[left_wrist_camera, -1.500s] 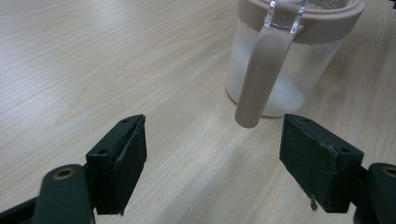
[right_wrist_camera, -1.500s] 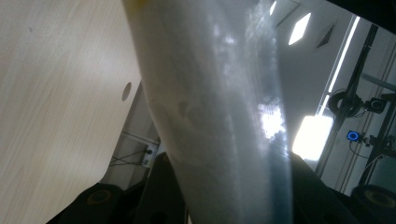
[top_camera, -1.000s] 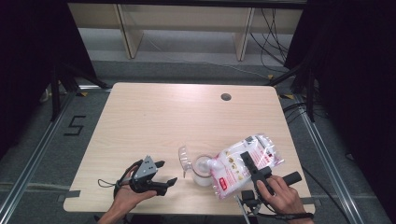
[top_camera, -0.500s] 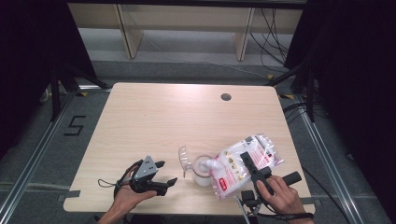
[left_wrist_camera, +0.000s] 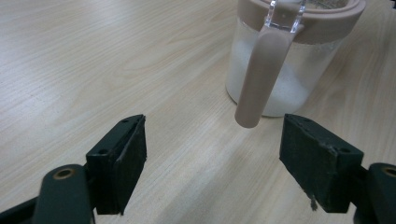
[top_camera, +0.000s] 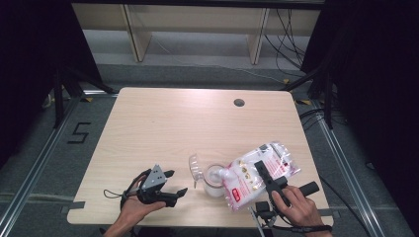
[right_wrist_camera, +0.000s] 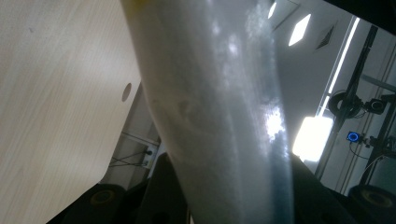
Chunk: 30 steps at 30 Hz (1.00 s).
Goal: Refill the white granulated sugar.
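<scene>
Nothing moved: bag (top_camera: 257, 177) tilted over jar (top_camera: 214, 180) (right gripper (top_camera: 264, 177) clamped).

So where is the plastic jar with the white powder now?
In the high view, the jar stands near the table's front edge, between the left gripper and the tilted bag held by the right gripper.
</scene>
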Tool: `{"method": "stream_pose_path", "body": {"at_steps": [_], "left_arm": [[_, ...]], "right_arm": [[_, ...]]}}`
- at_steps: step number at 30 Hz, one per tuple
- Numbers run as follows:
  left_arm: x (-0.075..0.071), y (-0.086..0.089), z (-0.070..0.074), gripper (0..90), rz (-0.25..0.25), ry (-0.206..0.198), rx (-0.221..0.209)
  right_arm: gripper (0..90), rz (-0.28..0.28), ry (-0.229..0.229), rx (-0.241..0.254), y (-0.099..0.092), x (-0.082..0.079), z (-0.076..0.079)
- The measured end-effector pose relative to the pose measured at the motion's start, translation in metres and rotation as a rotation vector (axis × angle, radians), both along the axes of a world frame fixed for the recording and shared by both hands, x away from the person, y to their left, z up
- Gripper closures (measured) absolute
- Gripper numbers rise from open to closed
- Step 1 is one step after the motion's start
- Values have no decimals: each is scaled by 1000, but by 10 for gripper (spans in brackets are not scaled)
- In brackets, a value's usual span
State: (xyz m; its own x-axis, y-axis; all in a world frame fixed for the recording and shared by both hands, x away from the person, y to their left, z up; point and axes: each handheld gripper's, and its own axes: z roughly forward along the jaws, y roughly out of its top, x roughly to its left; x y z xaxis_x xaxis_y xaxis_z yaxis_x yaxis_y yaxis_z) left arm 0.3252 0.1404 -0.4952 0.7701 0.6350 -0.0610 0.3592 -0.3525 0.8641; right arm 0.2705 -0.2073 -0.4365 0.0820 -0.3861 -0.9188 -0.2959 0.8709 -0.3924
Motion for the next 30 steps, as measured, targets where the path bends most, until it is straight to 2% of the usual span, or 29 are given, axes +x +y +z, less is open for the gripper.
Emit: {"method": "stream_pose_path", "body": {"at_steps": [14,18,19,25,26,29,30], "left_arm": [[0,0,0,229,0,0,1],[0,0,0,228,-5,-6,5],[0,1,0,229,-4,-10,8],[0,0,0,229,-2,1,2],[0,1,0,228,-4,-10,8],[0,0,0,229,-3,-11,4],[0,1,0,229,-5,-9,7]], "right_arm": [[784,-3,2,-9,0,-1,0],[784,-3,3,-5,0,-1,-1],[785,-10,14,12,-1,-1,-2],[787,-9,15,12,-1,-1,-2],[787,-8,14,13,-1,-1,-2],[787,-7,14,13,-1,-1,-2],[788,-1,5,-4,0,-1,0]]}}
